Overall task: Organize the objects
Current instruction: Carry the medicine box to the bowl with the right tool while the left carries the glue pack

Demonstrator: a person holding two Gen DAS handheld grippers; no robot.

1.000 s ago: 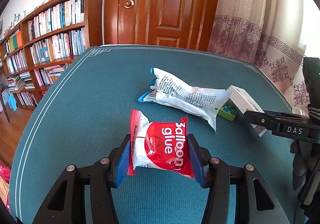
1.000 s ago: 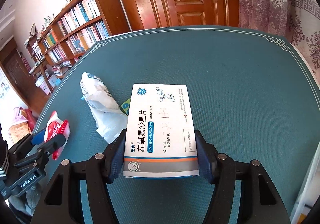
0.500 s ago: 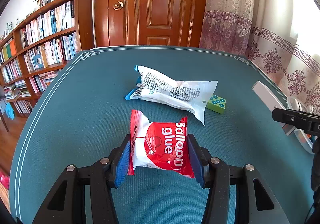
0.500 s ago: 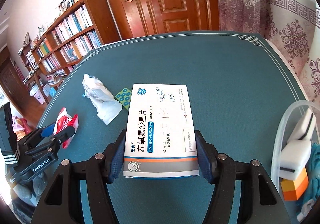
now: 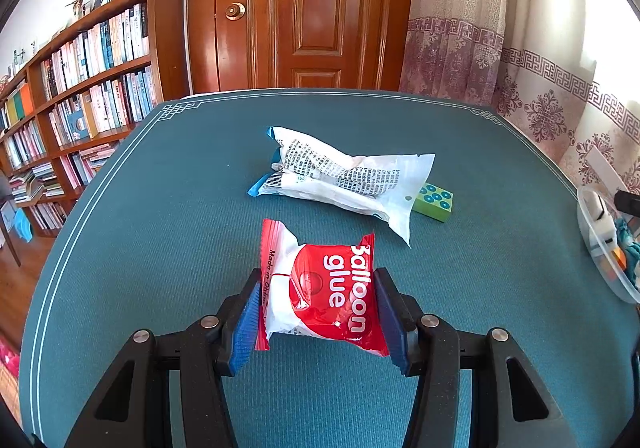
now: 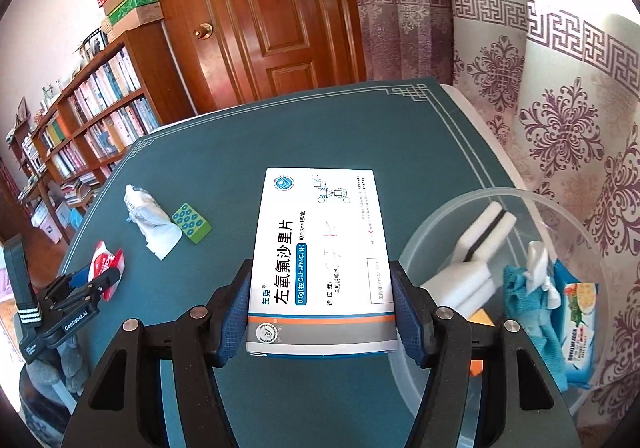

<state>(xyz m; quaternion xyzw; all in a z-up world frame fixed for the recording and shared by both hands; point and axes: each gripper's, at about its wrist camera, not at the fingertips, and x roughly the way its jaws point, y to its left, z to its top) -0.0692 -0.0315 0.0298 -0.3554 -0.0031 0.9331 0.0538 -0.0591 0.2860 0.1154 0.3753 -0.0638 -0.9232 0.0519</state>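
Observation:
My left gripper (image 5: 318,308) is shut on a red and white "Balloon glue" packet (image 5: 320,288), held just above the teal table (image 5: 160,232). My right gripper (image 6: 322,308) is shut on a white medicine box (image 6: 320,256) with blue print, held above the table beside a clear plastic bowl (image 6: 436,236). In the right wrist view the left gripper (image 6: 100,280) with its red packet (image 6: 105,258) shows at the far left. A crumpled white printed bag (image 5: 344,176) and a green tile with blue dots (image 5: 434,200) lie mid-table.
The clear bowl (image 5: 600,260) at the table's right edge holds white sponges (image 6: 480,248), a blue cloth (image 6: 524,296), a wipes pack (image 6: 580,332) and an orange piece. A bookshelf (image 5: 80,96), a wooden door (image 5: 312,8) and curtains (image 6: 560,108) surround the table.
My right gripper has carried the medicine box to the right and upward, away from the white bag, until the clear bowl came alongside it. The left gripper has stayed put with its packet.

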